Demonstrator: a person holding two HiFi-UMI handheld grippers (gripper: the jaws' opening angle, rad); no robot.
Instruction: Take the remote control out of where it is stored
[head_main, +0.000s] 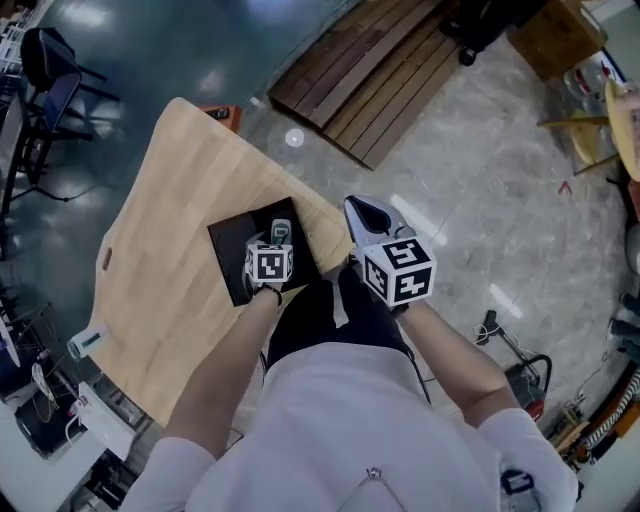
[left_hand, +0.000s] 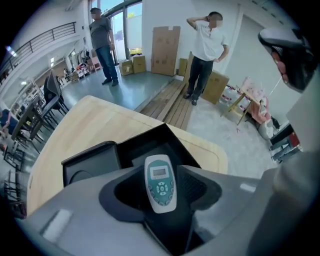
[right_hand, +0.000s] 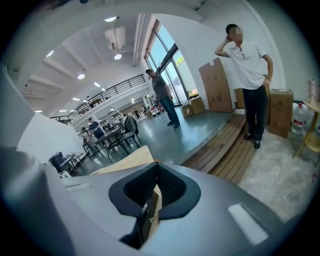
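While above the black box (head_main: 230, 258) on the table (head_main: 170, 200), gripping the remote control (left_hand: 160, 182) in left tongs (left_hand: 160, 197), with right tongs (right_hand: 151, 194) closed, empty.

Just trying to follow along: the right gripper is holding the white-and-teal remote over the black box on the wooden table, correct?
Not quite. It is the left gripper that holds the remote control over the black box, as the left gripper view shows. The right gripper has nothing between its jaws.
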